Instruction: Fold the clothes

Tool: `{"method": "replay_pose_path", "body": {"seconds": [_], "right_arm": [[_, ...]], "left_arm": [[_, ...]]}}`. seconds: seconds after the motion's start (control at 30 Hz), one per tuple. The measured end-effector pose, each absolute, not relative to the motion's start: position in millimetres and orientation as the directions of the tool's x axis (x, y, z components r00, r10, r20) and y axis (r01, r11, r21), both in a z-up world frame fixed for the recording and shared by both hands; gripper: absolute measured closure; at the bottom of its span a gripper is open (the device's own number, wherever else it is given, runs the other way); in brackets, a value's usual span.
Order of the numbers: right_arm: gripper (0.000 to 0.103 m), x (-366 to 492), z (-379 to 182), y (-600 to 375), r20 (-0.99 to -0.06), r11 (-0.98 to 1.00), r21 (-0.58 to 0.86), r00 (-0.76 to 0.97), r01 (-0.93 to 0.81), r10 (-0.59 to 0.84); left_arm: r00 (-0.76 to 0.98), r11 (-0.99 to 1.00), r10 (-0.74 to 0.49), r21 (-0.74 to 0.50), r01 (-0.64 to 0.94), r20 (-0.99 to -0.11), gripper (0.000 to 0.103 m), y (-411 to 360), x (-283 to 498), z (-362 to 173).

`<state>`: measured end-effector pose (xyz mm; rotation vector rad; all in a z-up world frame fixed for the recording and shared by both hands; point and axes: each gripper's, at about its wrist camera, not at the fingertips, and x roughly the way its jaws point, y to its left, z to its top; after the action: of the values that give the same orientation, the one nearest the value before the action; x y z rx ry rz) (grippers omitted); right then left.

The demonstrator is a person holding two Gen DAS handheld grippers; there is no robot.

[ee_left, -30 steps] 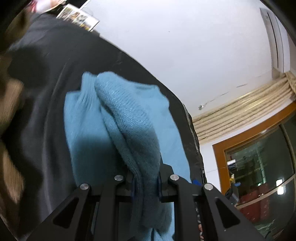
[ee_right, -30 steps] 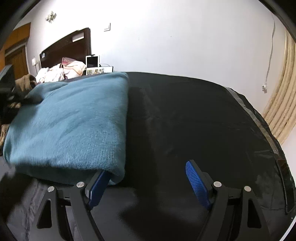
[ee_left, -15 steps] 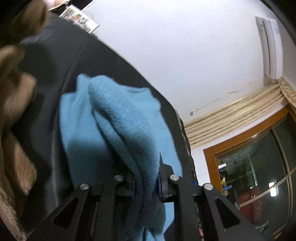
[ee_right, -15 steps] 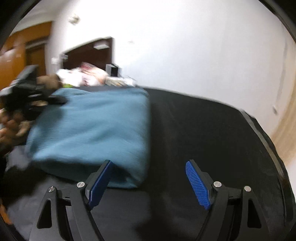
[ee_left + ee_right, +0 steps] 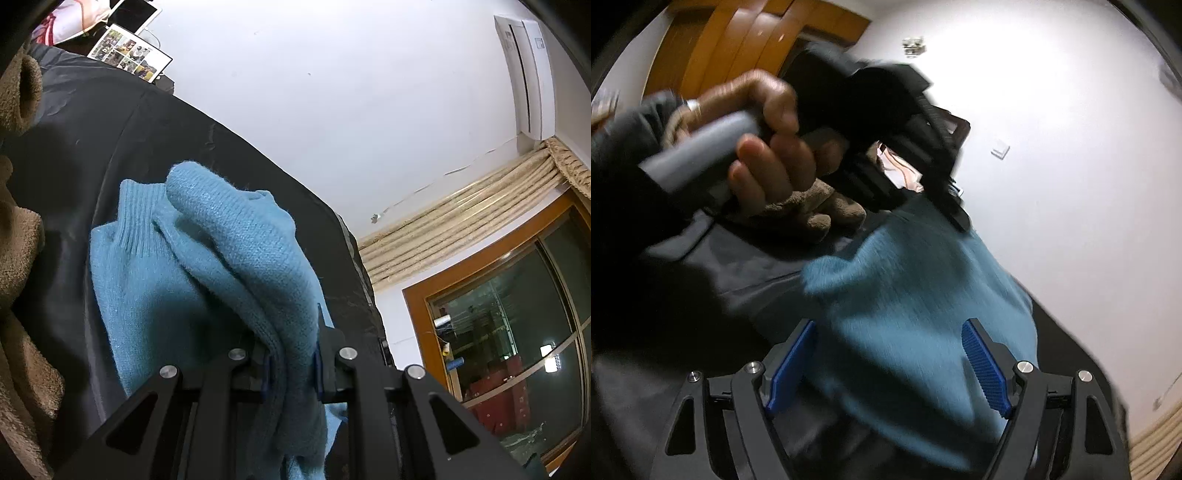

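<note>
A folded teal knit sweater (image 5: 207, 273) lies on a black cloth-covered surface (image 5: 92, 147). My left gripper (image 5: 291, 363) is shut on a bunched fold of the sweater at its near edge. In the right wrist view the sweater (image 5: 916, 317) is blurred, and my right gripper (image 5: 890, 362) is open with its blue pads (image 5: 986, 369) on either side above the sweater, holding nothing. The left gripper (image 5: 960, 218), held in a hand (image 5: 764, 147), shows at the sweater's far end.
A brown fleece garment (image 5: 18, 258) lies left of the sweater, also in the right wrist view (image 5: 820, 210). A photo sheet (image 5: 129, 53) lies at the far edge. A white wall, an air conditioner (image 5: 524, 74), curtains and a window (image 5: 517, 332) lie beyond.
My right gripper has swung left and turned toward the sweater and the left hand, staying open. My left gripper keeps its hold and the sweater has shifted slightly.
</note>
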<state>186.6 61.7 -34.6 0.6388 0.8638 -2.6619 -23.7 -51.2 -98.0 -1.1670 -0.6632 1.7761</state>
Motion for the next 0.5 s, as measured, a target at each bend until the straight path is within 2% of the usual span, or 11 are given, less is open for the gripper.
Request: {"method": "replay_pose_path", "body": {"seconds": [0.03, 0.1, 0.2, 0.3, 0.5], "right_arm": [[0.027, 182, -36, 57, -0.48, -0.78, -0.505, -0.871, 0.37, -0.103], [0.068, 176, -35, 52, -0.48, -0.786, -0.504, -0.873, 0.358, -0.09], [0.084, 180, -22, 50, -0.45, -0.805, -0.479, -0.885, 0.349, -0.116], [0.088, 194, -6, 45, -0.394, -0.806, -0.49, -0.909, 0.333, -0.136], [0.088, 204, -7, 26, -0.427, -0.765, -0.487, -0.879, 0.42, -0.211]], "left_arm": [[-0.166, -0.465, 0.885, -0.799, -0.382, -0.435, 0.085, -52, -24, -98], [-0.166, -0.461, 0.887, -0.799, -0.385, -0.431, 0.085, -55, -24, -97], [-0.179, -0.459, 0.888, -0.798, -0.39, -0.423, 0.085, -64, -23, -92], [-0.191, -0.459, 0.888, -0.797, -0.393, -0.418, 0.085, -72, -21, -88], [-0.217, -0.467, 0.884, -0.809, -0.358, -0.415, 0.084, -100, -15, -102]]}}
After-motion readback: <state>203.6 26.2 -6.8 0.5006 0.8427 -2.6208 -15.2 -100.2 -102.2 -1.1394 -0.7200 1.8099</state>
